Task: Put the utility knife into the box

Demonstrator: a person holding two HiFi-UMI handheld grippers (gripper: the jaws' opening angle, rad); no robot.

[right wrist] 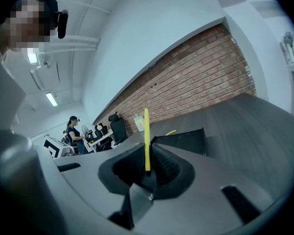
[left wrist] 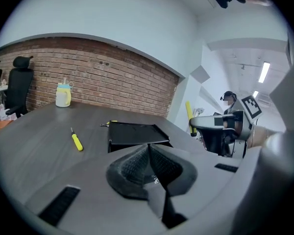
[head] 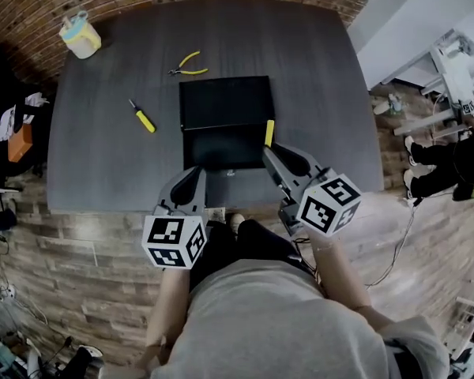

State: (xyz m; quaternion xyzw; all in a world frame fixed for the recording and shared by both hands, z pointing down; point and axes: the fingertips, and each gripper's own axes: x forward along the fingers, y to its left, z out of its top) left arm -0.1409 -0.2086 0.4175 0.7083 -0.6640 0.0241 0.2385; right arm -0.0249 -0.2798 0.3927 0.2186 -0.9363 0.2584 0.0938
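Two hand-held grippers hang over the near edge of the dark grey table (head: 103, 156). The right gripper (head: 273, 155) has its jaws pinched on the lower end of the slim yellow utility knife (right wrist: 146, 133), which sticks out beyond the pads, just beside the right wall of the open black rectangular box (head: 225, 105). The left gripper (left wrist: 148, 153) has its jaws together on nothing. The knife looks light, stiff and smooth-sided, so an end grip could let it pivot; a mid-body hold would be steadier.
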